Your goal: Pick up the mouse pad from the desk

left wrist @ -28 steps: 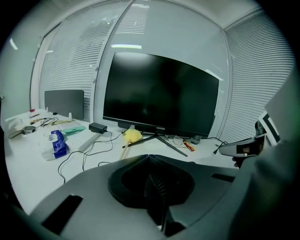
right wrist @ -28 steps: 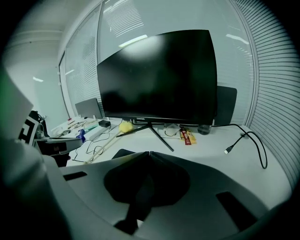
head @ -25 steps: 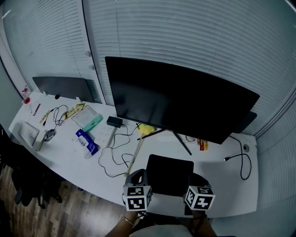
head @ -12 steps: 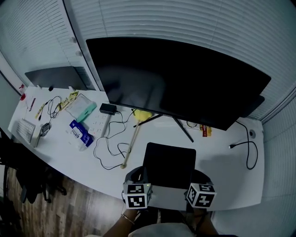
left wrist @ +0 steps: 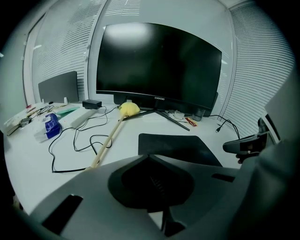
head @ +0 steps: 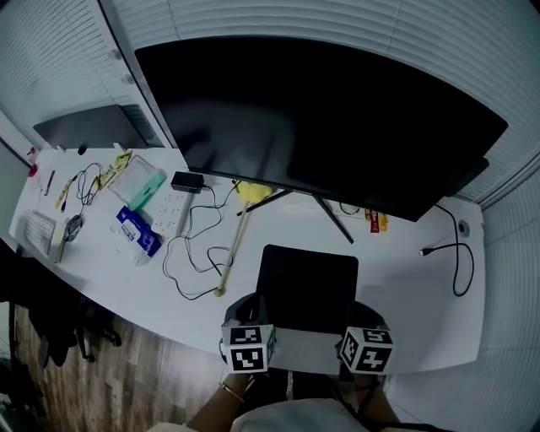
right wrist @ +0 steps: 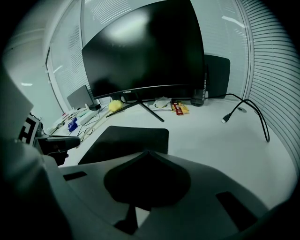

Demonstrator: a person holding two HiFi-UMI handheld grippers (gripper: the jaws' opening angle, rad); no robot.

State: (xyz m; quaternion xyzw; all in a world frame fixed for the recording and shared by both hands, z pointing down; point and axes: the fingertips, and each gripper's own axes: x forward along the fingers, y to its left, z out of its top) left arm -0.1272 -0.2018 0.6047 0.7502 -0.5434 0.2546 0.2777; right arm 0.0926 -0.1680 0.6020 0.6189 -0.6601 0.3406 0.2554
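So far we have lifted nothing: the flat black rectangular mouse pad [head: 308,287] lies on the white desk [head: 413,312], and our 2 tongs, left gripper [left wrist: 149,155] and right gripper [right wrist: 146,151], hang clenched and empty near its front edge. Opening, gripping, lifting remain.

It is an office: a wide curved monitor [head: 321,126] stands on a white surface [head: 405,291] strewn with cables [head: 187,253] and a power strip [head: 172,206], slatted window blinds [head: 51,59] behind.

A white desk [head: 396,291] fronts closed window blinds [head: 253,17] above wood floor [head: 126,390].
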